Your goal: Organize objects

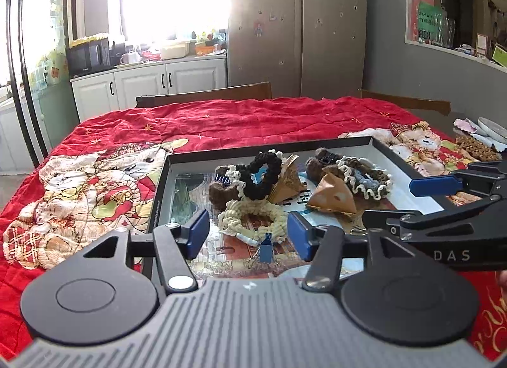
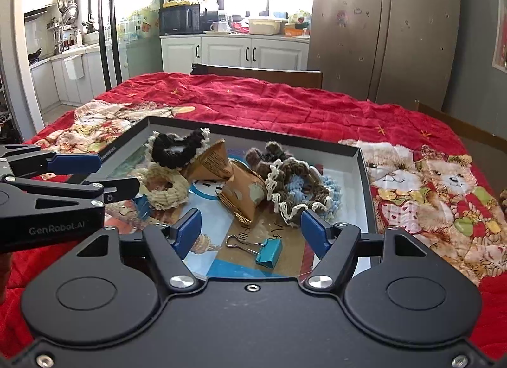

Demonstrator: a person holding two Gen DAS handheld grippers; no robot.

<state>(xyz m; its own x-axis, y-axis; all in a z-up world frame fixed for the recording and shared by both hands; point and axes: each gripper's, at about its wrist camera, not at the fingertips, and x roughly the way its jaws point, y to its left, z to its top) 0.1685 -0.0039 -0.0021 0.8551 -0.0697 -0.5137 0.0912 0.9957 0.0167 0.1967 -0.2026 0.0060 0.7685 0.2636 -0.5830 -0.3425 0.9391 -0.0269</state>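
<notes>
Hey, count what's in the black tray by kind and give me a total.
Scrunchies: 3 (black, cream, brown and blue)
Brown fuzzy hair clips: 2 ()
Brown triangular packets: 2 ()
Blue binder clips: 2 ()
Total: 9

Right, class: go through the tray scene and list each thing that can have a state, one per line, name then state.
Left gripper: open, holding nothing.
Right gripper: open, holding nothing.
Blue binder clip: lying on its side in the tray, handles folded out.
Tray: uncovered, resting on the red quilt.
Brown snack packets: sealed, lying in the tray.
Cream scrunchie: lying flat in the tray.
Fridge: doors shut.
</notes>
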